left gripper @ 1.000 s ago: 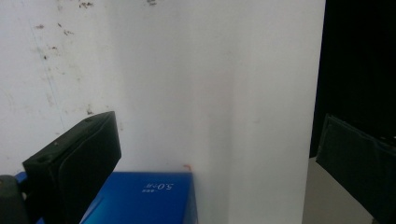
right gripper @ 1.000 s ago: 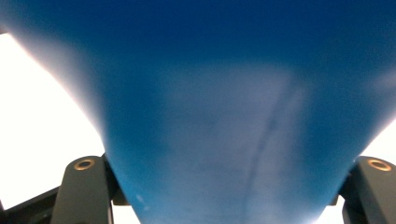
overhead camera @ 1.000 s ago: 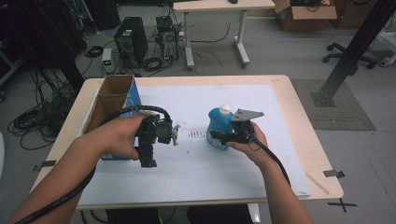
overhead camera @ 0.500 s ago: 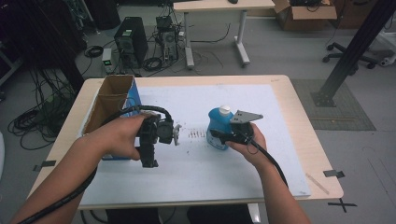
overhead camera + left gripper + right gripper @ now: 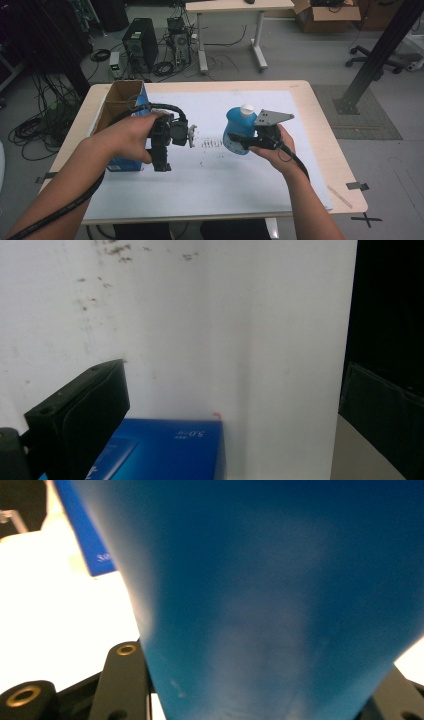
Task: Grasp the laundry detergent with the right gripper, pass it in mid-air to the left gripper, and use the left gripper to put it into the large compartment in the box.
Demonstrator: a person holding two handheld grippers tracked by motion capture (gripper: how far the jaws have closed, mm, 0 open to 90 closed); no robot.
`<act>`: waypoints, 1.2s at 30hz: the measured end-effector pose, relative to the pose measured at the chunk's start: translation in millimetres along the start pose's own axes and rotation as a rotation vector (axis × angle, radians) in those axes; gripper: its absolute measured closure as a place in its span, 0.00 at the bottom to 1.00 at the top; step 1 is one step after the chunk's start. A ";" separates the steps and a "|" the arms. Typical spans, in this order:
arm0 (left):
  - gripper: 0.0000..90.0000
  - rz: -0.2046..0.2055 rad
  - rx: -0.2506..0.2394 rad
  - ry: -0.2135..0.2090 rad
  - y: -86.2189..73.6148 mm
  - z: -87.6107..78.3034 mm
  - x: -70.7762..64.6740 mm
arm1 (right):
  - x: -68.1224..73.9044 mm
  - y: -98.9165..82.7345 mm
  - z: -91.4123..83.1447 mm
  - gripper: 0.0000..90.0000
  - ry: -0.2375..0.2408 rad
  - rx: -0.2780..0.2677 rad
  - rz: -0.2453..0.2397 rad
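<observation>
Bottle [image 5: 239,132]: bright blue body, white cap. Box [image 5: 121,107] left of bottle: plain brown cardboard inside, blue outer face with small white print. Bench [image 5: 320,130]: pale wood rim, white sheet [image 5: 225,180] over it, small dark speckles left of bottle. Both grippers black; grey plate on right gripper [image 5: 250,142].

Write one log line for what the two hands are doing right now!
right hand-held gripper: shut on blue bottle, off the white sheet | left hand-held gripper: holds nothing, beside open box
</observation>
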State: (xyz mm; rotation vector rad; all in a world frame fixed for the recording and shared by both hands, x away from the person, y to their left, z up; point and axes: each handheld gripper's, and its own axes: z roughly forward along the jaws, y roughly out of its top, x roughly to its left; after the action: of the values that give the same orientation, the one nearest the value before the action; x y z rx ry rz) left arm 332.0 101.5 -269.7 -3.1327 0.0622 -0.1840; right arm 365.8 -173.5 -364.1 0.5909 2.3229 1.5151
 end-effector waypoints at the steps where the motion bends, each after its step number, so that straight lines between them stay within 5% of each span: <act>1: 0.00 -0.005 0.000 0.002 0.3 -3.5 0.9 | 0.6 3.7 -4.0 0.51 0.016 0.003 -0.011; 5: 0.00 -0.004 -0.010 0.029 2.7 -20.4 5.4 | 8.6 13.2 -18.5 0.51 0.114 0.014 -0.066; 11: 0.00 0.007 -0.018 0.037 9.1 -33.5 6.6 | 19.9 12.6 -23.8 0.51 0.196 0.025 -0.132; 23: 0.00 0.021 -0.047 0.007 20.2 -44.3 4.8 | 35.3 -1.5 1.3 0.51 0.388 0.071 -0.158; 36: 0.00 0.025 -0.067 -0.037 26.2 -40.0 7.4 | 47.9 0.6 35.1 0.51 0.453 0.062 -0.177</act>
State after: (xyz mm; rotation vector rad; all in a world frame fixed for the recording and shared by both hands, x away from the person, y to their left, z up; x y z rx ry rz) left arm 333.6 75.1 -229.3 -3.1995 0.1096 -0.1258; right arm 340.6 -121.8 -378.8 0.0475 2.6723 1.6279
